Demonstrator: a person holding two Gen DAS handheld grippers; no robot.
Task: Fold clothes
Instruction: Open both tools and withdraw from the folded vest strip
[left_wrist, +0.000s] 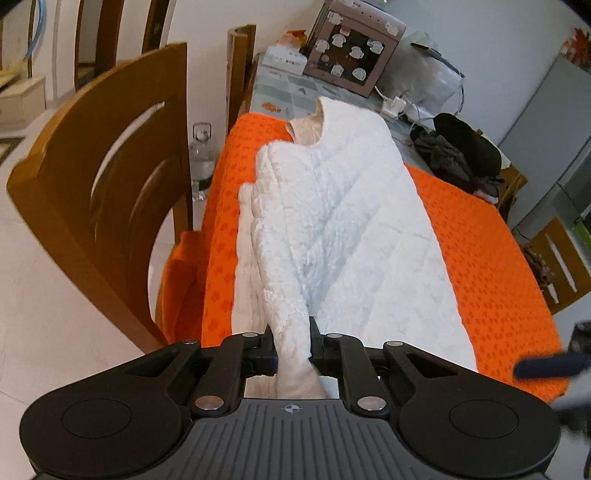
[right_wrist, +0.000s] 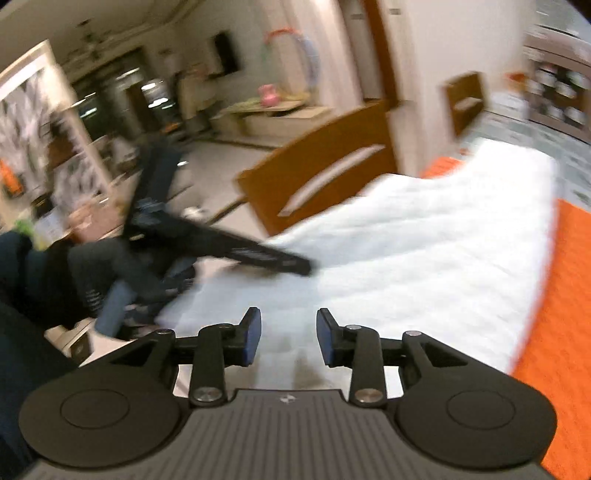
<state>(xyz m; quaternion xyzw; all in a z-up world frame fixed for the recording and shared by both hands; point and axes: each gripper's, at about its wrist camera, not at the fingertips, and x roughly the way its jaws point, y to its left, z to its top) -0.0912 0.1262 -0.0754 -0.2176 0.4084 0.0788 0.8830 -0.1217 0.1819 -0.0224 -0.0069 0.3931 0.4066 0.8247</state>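
At lower centre, left gripper pinches white garment, long axis running up-frame; right gripper parted, empty, above it.

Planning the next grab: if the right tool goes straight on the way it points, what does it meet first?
Most likely the white quilted garment on the orange cloth. The right tool stands open and empty just over the garment's near edge, though blur leaves the depth unclear.

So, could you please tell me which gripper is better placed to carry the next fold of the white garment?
Left. The left gripper is already shut on a bunched part of the white garment, while the right gripper is open above it with nothing between its pads.
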